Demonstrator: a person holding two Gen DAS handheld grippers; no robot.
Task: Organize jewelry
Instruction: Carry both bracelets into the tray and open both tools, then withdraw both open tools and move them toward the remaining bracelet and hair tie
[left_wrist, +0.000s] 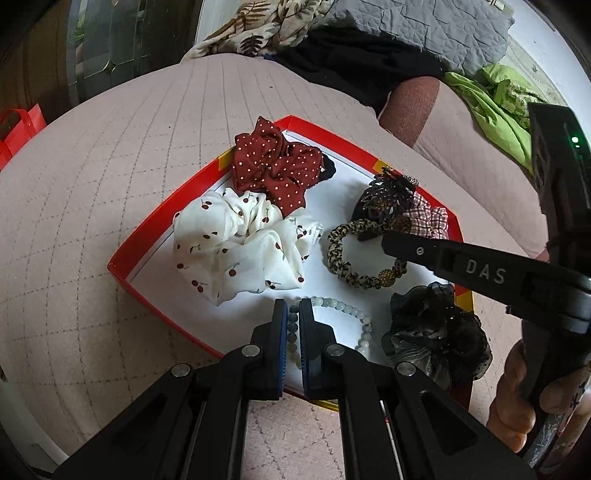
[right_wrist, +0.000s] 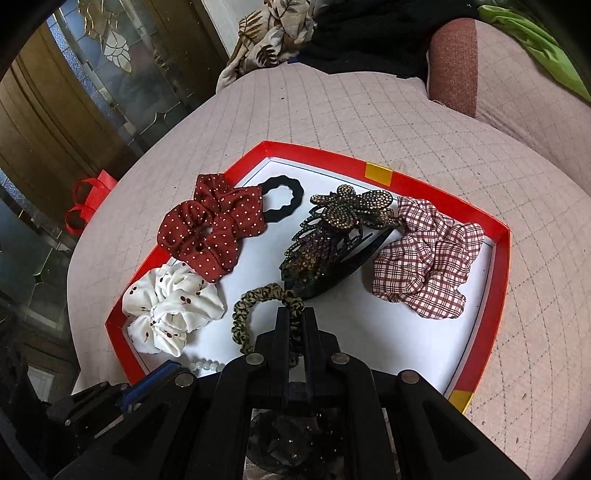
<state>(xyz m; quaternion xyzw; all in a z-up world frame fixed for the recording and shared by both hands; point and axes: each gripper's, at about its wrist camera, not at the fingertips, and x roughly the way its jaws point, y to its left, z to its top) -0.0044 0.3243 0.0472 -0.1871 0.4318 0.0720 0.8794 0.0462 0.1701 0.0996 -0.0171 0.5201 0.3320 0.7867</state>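
Bracelet (left_wrist: 293, 325) pinched in left tool (left_wrist: 293, 314); leopard scrunchie (right_wrist: 293, 325) pinched in right tool (right_wrist: 295, 314).

Tray (right_wrist: 498, 258): red card walls, matt; white paper floor, smooth.
Dotted scrunchie (right_wrist: 210, 230): dark red cloth, satin sheen.
Cherry scrunchie (left_wrist: 240, 247): white cloth, soft, matt.
Checked scrunchie (right_wrist: 424, 266): woven cloth, matt.
Hair claw (right_wrist: 332, 236): glossy dark plastic, studded with small stones.
Bead bracelet (left_wrist: 343, 308): pale, polished beads.
Black scrunchie (left_wrist: 436, 332): sheer net cloth.
Cover (right_wrist: 369, 122): pink quilted cloth, matt.
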